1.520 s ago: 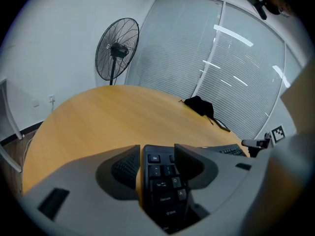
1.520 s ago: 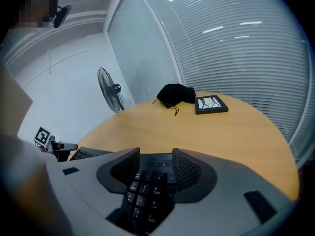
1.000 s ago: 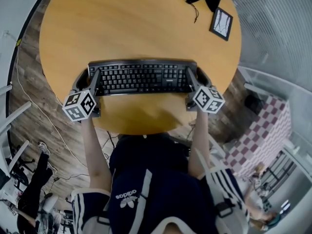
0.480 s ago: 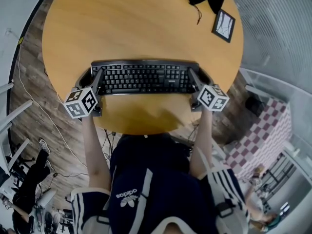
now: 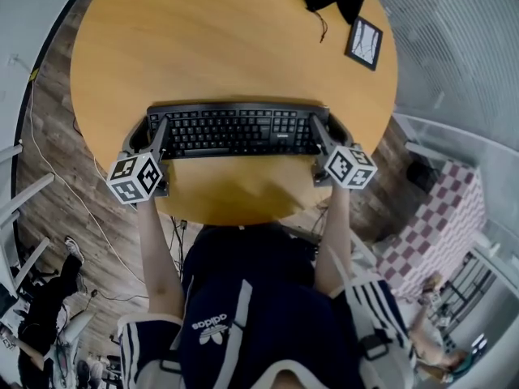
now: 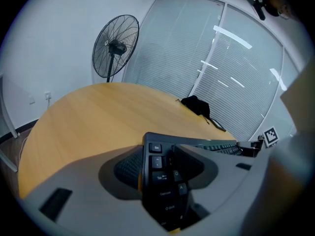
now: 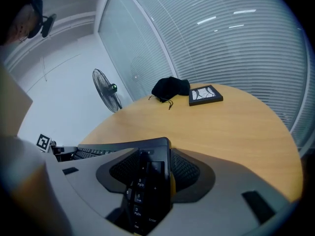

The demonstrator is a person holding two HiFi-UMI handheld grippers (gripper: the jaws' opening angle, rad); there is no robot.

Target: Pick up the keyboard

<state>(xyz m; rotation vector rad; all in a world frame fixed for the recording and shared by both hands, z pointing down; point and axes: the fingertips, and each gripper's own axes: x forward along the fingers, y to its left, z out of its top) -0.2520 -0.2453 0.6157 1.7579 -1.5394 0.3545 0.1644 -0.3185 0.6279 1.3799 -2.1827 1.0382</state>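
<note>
At the round table (image 5: 227, 47), both arms (image 5: 152, 241) reach forward; the left gripper (image 5: 154, 133) and the right gripper (image 5: 318, 130) each squeeze one end of the keyboard (image 5: 235, 130).

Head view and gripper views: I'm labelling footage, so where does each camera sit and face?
Head view: on the person's head, facing down at table and keyboard; forearms, left tongs, right tongs show.
Left gripper view: on left tongs, facing past the keyboard's left end; own jaws show.
Right gripper view: on right tongs, facing past its right end; own jaws show.
Both gripper views share fan and black cloth.
</note>
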